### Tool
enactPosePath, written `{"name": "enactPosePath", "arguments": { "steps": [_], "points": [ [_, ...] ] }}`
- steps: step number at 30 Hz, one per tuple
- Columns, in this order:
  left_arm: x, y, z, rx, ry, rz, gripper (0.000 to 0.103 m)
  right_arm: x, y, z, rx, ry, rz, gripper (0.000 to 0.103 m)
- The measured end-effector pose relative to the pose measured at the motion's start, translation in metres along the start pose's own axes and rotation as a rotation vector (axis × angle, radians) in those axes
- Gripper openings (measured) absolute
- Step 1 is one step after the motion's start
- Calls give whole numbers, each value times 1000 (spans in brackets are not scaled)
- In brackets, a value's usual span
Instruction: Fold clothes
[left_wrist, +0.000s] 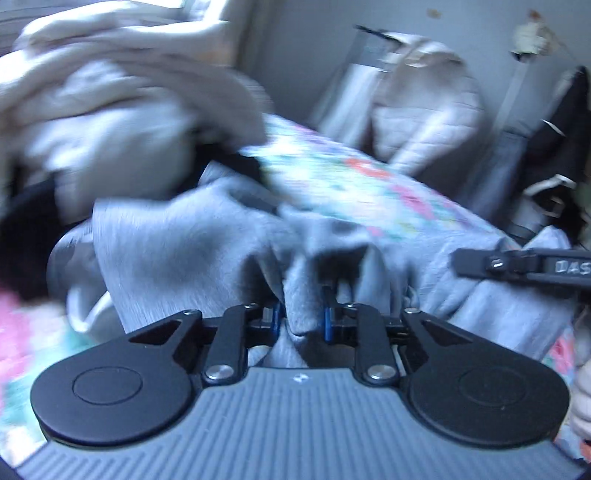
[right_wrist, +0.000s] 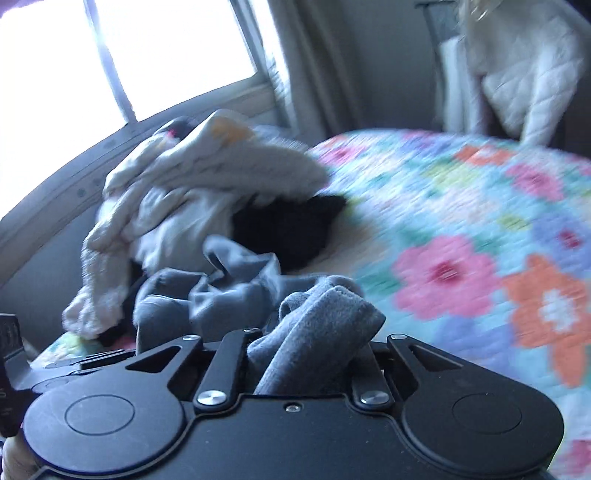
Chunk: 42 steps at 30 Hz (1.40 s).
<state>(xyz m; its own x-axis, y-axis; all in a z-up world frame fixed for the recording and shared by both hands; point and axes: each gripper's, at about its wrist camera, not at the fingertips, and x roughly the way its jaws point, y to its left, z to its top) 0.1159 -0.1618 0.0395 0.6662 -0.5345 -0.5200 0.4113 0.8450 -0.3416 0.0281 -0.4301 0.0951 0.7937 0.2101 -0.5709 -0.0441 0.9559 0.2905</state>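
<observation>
On the flowered bedspread (right_wrist: 480, 206), beside a cream clothes pile (right_wrist: 177, 192), lies the grey sweatshirt (left_wrist: 177, 251). The left gripper (left_wrist: 301, 317) pinches a bunched fold of it; the right gripper (right_wrist: 314, 347) clamps another thick fold. It looks soft, fleecy, limp and fairly light, so it will sag; hems or shoulder seams would give the surest hold.

Left wrist view sits right behind its tool (left_wrist: 303, 314), angled down and very close over the grey garment (left_wrist: 177, 251), facing across the bed (left_wrist: 332, 173) toward a wall with a hung white jacket (left_wrist: 424, 103). Right wrist view is likewise low behind its tool (right_wrist: 314, 350), facing the window (right_wrist: 147, 55). Both share garment, clothes pile (right_wrist: 177, 192), floral quilt, jacket.
</observation>
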Motion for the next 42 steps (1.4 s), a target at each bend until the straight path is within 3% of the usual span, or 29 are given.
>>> {"name": "enactPosePath", "arguments": {
  "steps": [4, 9, 13, 16, 19, 21, 25, 27, 29, 30, 33, 36, 39, 42],
  "points": [
    [8, -57, 14, 92, -31, -110, 17, -66, -45, 1, 44, -95, -198, 16],
    [8, -121, 23, 169, -33, -289, 17, -136, -92, -21, 140, -180, -375, 15],
    [40, -144, 2, 154, 169, -366, 29, -164, -133, -44, 251, -171, -486, 15],
    [46, -134, -31, 103, 305, -362, 43, -149, -171, -75, 357, -78, -551, 16],
    [39, -111, -53, 81, 353, -308, 55, -134, -204, -108, 388, 4, -626, 15],
    [33, -90, -58, 61, 351, -264, 59, -143, -225, -122, 426, 7, -657, 15],
    [19, -57, -51, 13, 287, -190, 59, -189, -229, -121, 518, -116, -749, 14],
    [16, -48, -45, 7, 247, -177, 59, -202, -225, -112, 446, -132, -784, 16],
    [19, -48, -40, 28, 236, -165, 59, -192, -235, -112, 384, -52, -838, 37],
    [21, -50, -38, 40, 234, -163, 61, -186, -244, -115, 414, -1, -829, 38],
    [32, -53, -42, 47, 282, -159, 64, -187, -246, -129, 527, -2, -779, 39],
    [43, -59, -45, 44, 308, -163, 64, -197, -217, -130, 516, -24, -858, 44],
    [49, -69, -49, 81, 299, -142, 64, -209, -194, -123, 616, -118, -729, 47],
    [52, -73, -51, 74, 315, -177, 64, -194, -162, -100, 508, -102, -634, 51]
  ]
}}
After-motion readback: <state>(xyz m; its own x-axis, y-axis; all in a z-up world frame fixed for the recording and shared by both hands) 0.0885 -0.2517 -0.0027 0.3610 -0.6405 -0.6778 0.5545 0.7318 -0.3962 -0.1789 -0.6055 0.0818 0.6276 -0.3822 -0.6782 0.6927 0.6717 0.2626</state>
